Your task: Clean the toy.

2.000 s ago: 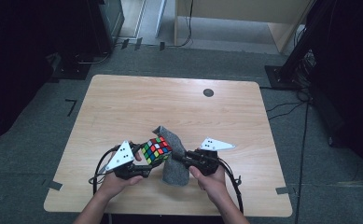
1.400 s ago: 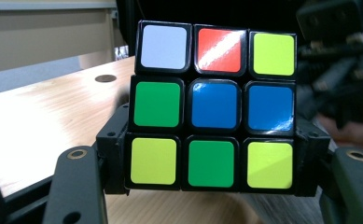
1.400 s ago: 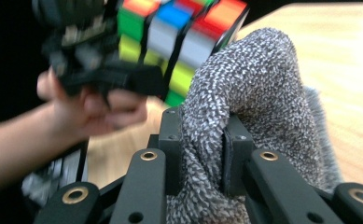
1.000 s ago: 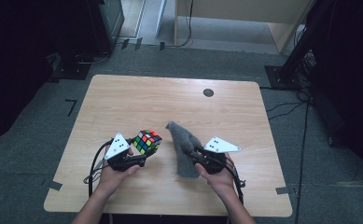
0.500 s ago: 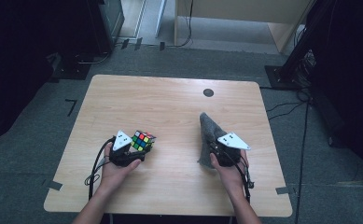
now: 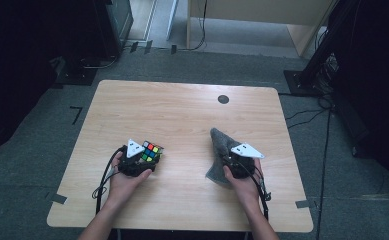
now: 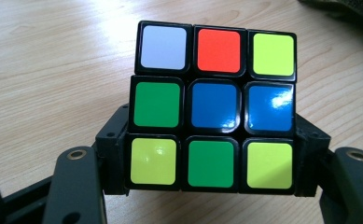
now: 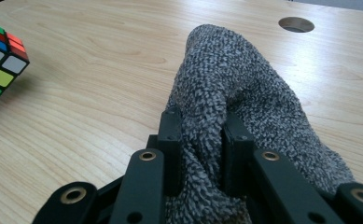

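Wooden table (image 6: 182, 107) before us: our left gripper (image 7: 207, 163) clamps the stiff, slick puzzle cube (image 7: 214, 107) by opposite sides at near left; our right gripper (image 8: 200, 154) pinches the soft, light grey cloth (image 8: 244, 93) at right.

Cube (image 6: 151, 151) at counter's (image 6: 182, 107) near left, between left gripper's (image 6: 143, 161) fingers (image 7: 114, 154). Cloth (image 6: 221, 150) at near right, well apart from cube, pinched between right gripper's (image 6: 230, 161) fingers (image 8: 170, 140) (rest draped on counter). Round hole (image 6: 223, 99) behind cloth, toward far edge.
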Tool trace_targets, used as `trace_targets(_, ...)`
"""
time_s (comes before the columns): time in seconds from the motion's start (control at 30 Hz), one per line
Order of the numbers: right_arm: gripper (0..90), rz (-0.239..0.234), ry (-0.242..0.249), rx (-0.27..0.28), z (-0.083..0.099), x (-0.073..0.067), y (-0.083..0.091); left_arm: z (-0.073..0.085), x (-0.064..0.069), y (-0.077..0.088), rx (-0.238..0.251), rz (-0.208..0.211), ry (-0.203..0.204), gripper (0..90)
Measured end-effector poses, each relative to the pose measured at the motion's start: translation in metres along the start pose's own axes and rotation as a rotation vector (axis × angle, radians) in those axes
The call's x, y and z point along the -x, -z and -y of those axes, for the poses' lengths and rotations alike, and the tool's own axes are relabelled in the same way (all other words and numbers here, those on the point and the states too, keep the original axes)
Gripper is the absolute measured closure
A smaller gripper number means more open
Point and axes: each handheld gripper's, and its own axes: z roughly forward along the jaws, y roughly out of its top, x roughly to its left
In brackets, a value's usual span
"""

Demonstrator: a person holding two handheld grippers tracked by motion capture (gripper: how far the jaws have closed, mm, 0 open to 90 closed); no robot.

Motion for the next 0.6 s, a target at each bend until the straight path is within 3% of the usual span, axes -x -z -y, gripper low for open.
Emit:
trace_targets(0.23,72.0,-0.021,0.011,-0.007,0.0025,-0.0034,-0.0039,0.0016,-0.0001,-0.006,-0.022,-0.003,0.001,33.1)
trace_targets(0.37,66.8,-0.042,0.005,0.013,0.0032,-0.0031,-0.0036,0.0021,-0.0009,-0.0082,-0.024,0.001,0.008,30.8)
trace_targets(0.6,57.1,-0.036,0.002,0.01,0.0039,-0.0032,-0.0057,0.0033,-0.0009,-0.0091,-0.025,-0.002,0.011,27.7)
